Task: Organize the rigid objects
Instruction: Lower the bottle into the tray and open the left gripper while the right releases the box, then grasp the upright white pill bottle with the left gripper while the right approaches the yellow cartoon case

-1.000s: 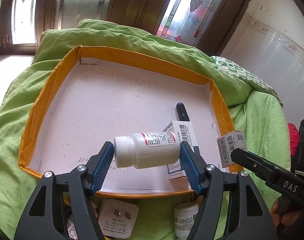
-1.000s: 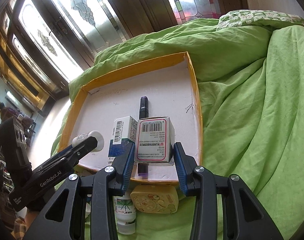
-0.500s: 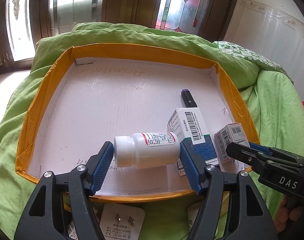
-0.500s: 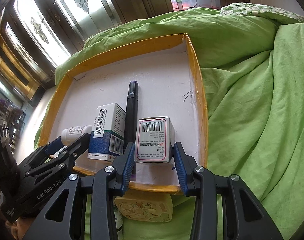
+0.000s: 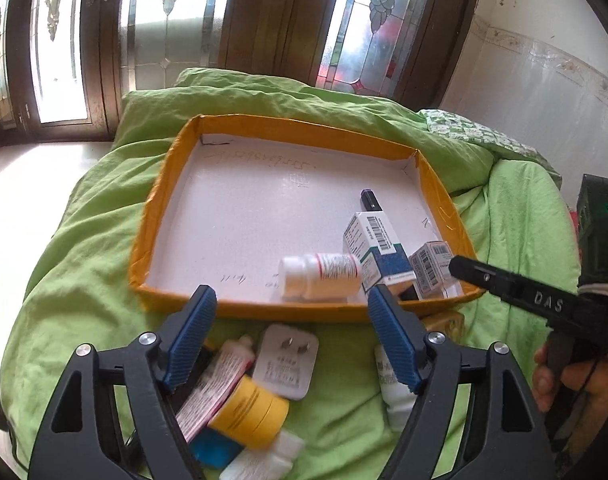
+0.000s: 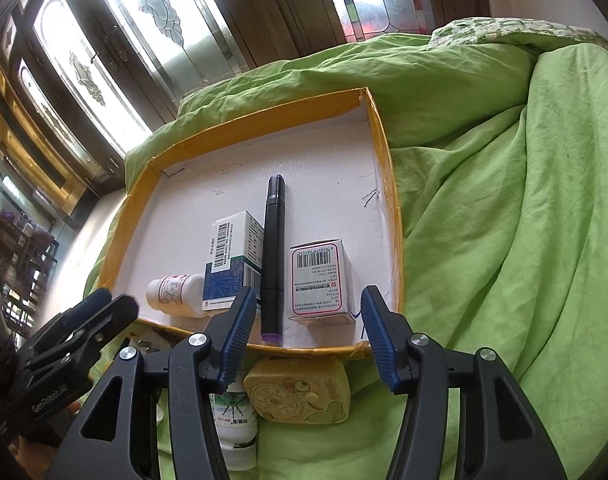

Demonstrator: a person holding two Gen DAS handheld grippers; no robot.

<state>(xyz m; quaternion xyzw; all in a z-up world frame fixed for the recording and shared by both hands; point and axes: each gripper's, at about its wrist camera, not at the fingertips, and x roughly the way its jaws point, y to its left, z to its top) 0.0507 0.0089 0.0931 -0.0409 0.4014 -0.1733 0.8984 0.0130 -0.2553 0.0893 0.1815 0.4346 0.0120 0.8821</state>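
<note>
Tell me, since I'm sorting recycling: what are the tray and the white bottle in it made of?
The tray looks like cardboard: white matte floor, rim wrapped in glossy orange tape, creased corners. The white bottle seems smooth plastic with a paper label, though I can't be certain.

A white-floored tray (image 5: 175, 208) with an orange rim sits on a bright green blanket (image 6: 504, 200), holding a white bottle (image 5: 320, 276) with a red-edged label, a white and dark blue box (image 6: 233, 264), a black pen (image 6: 273, 252) and a white, pink-bordered box (image 6: 320, 284).
</note>
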